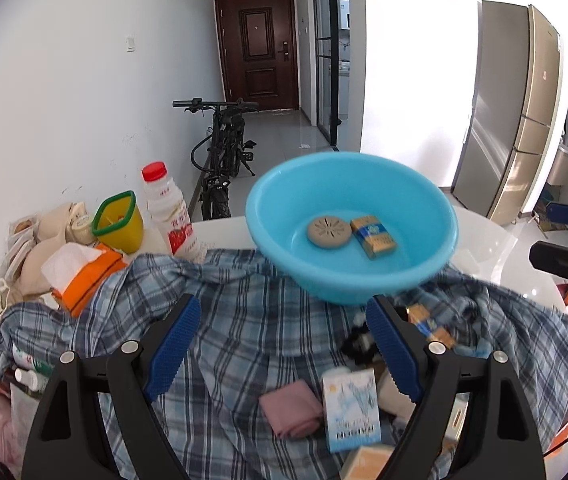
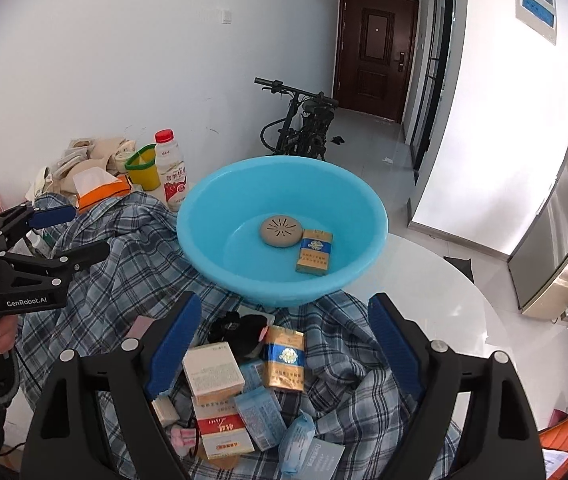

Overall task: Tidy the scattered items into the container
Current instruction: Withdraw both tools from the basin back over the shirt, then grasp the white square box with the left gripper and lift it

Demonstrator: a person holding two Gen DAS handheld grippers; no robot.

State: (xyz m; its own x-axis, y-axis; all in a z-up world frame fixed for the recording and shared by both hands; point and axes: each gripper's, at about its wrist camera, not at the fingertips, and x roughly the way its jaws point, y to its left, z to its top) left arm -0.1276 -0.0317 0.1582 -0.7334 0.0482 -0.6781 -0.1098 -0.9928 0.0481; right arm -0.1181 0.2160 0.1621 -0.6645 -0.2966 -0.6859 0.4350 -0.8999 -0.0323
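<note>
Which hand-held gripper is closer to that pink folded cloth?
Left. The left hand-held gripper hovers open just above the pink cloth; the right one hovers over the small boxes beside it.

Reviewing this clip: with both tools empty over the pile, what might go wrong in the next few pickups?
1. The blue plastic basin sits on the rumpled plaid shirt, not flat on the table; dropping items in could tip or slide it.
2. The blue-and-gold cigarette pack lies tight among other small boxes, so the open right tool may snag a neighbour.
3. Either tool might pinch shirt fabric and drag the basin.
</note>
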